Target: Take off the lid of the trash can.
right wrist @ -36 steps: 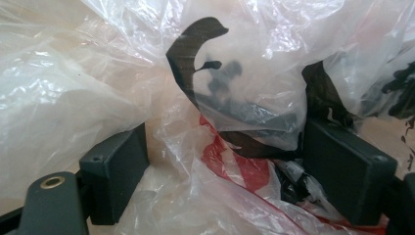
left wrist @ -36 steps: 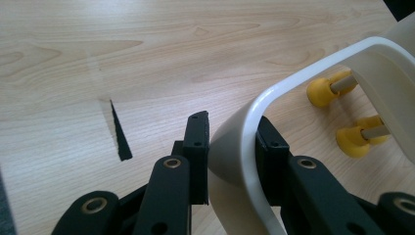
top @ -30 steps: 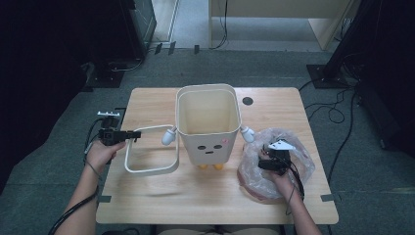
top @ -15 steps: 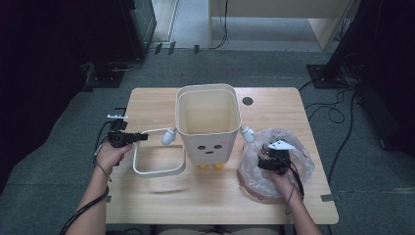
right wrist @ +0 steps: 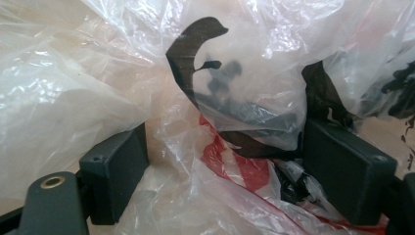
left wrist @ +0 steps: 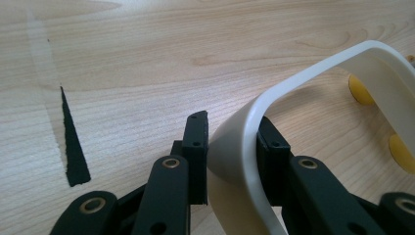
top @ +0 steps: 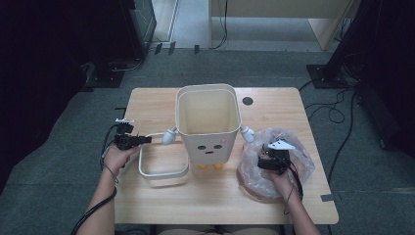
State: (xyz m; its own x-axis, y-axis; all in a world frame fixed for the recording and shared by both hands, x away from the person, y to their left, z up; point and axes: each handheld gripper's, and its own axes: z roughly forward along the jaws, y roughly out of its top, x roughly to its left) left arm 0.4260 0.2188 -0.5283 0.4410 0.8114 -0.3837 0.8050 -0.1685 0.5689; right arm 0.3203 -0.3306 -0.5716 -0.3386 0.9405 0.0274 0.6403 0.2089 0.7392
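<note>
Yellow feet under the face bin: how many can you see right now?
2. Both yellow feet sit side by side under the front of the bin, below its face. Any at the back would be hidden by the bin.

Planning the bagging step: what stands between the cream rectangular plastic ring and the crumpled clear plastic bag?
The cream face-printed bin, seen in the high view.

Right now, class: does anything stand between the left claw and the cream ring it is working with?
Nothing does. The left claw is already clamped on the cream ring, one pad on each side of its band.
</note>
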